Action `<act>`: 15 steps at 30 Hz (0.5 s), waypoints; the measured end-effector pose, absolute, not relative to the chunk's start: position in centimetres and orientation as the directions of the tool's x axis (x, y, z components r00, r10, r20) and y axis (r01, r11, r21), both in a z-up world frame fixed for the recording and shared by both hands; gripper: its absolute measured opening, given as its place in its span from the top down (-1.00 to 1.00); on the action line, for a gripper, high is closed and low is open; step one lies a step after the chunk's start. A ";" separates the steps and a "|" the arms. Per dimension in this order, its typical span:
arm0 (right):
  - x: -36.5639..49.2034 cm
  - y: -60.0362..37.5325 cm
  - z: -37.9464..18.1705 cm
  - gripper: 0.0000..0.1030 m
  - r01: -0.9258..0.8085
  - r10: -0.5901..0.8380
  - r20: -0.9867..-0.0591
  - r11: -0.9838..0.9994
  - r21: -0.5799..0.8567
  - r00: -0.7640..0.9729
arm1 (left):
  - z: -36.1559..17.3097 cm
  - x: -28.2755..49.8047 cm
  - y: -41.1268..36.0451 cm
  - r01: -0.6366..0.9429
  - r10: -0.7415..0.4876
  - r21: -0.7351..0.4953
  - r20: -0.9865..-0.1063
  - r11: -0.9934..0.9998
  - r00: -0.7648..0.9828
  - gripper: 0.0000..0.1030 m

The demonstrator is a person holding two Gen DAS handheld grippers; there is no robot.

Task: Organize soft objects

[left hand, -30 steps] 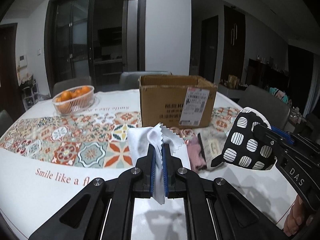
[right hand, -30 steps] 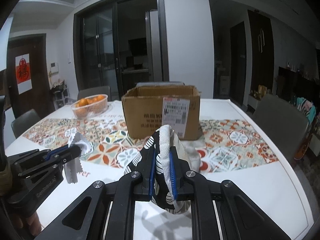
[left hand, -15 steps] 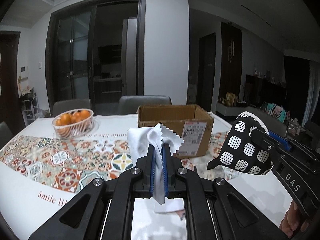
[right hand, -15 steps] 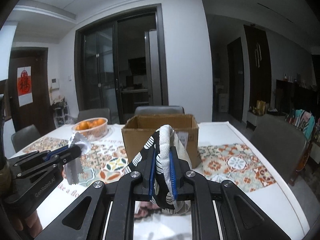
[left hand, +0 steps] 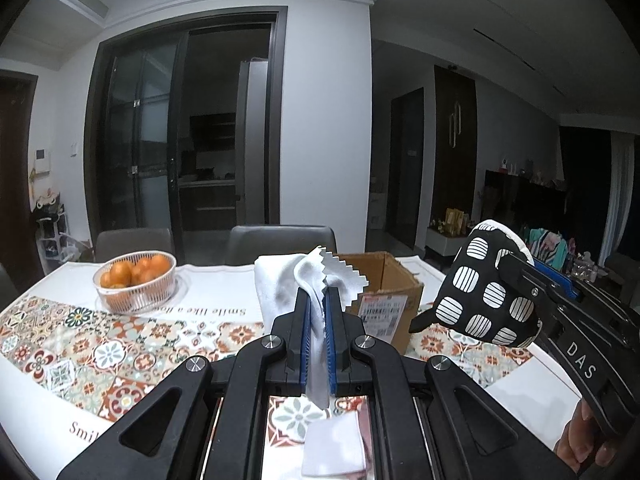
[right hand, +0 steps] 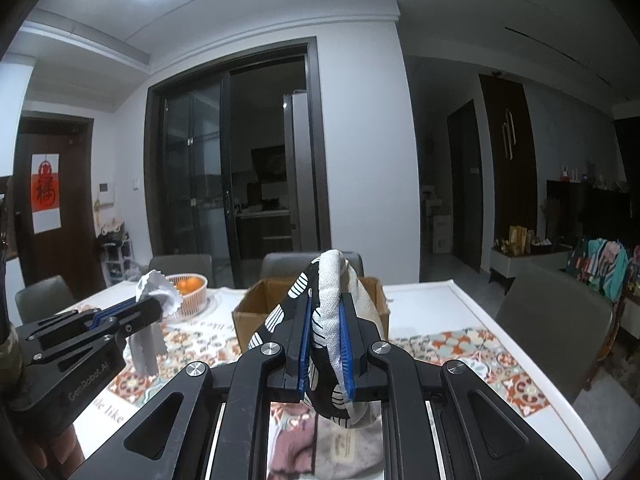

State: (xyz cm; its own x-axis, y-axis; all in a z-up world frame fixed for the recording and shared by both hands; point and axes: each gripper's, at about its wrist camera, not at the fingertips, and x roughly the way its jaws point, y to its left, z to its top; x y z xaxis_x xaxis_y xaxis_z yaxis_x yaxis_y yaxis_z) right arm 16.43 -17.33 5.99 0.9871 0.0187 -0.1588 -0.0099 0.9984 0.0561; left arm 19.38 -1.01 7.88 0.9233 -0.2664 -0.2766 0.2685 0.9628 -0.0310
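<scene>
Your left gripper [left hand: 319, 308] is clamped on the white cloth [left hand: 280, 284], your right gripper [right hand: 325, 320] on the spotted mitt [right hand: 332, 300]. The open cardboard box [right hand: 256, 308] sits straight ahead and lower, nearer your right.

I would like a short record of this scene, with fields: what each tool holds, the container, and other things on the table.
left tool: shut on white cloth, lifted off the table
right tool: shut on black and white mitt, lifted off the table
container: open cardboard box, on the table behind both tools
other things: basket of oranges; more cloths lying below the tools
table: white cover with patterned tile band
</scene>
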 end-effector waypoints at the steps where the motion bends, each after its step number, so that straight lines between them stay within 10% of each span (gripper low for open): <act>1: 16.6 -17.4 6.1 0.72 -0.008 0.017 -0.152 0.998 0.056 0.988 | 8.0 19.7 -1.0 0.271 -0.269 -0.032 -0.274 0.962 0.923 0.83; 15: 20.4 -18.0 7.7 0.72 -0.022 0.026 -0.090 0.999 0.040 0.996 | 9.6 24.1 -2.2 0.296 -0.289 -0.005 -0.231 0.955 0.929 0.83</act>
